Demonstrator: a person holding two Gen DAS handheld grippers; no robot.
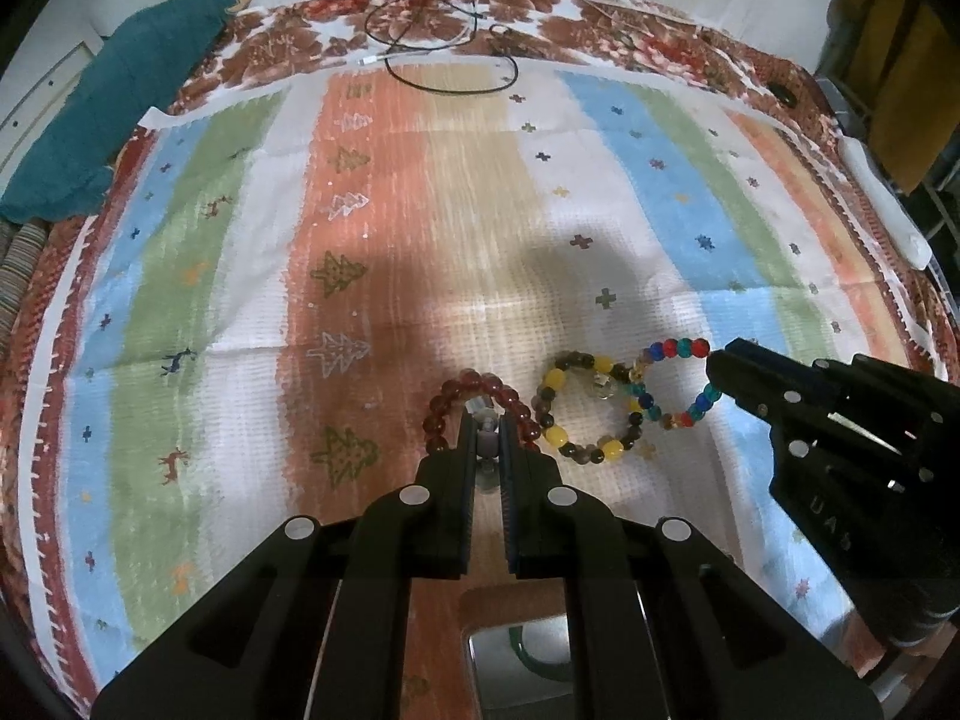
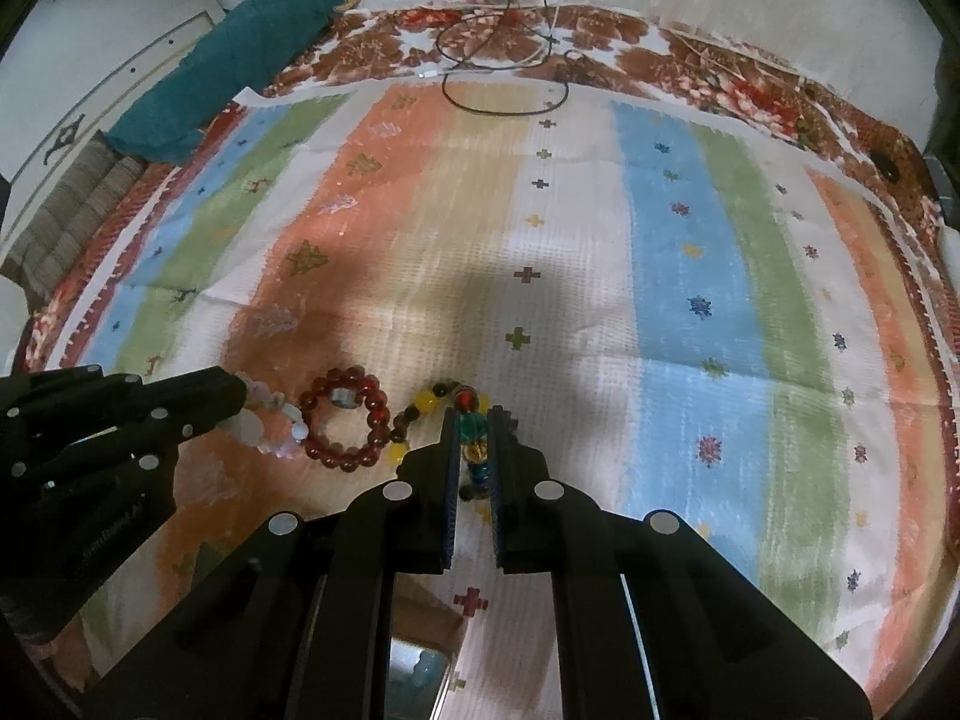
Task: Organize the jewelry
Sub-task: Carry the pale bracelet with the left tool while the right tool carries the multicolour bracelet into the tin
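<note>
Several bead bracelets lie on a striped cloth. My left gripper is shut on a pale whitish bead bracelet, beside the dark red bracelet; the pale bracelet also shows between its fingers. My right gripper is shut on the multicolour red, blue and teal bracelet, whose beads show between its fingers. A yellow and brown bracelet lies between the red and multicolour ones. The dark red bracelet rests flat with a small silver piece inside its ring.
A teal cloth bundle lies at the far left. Black and white cables coil at the far edge. A white object sits at the right edge. A shiny tray with something green shows under my left gripper.
</note>
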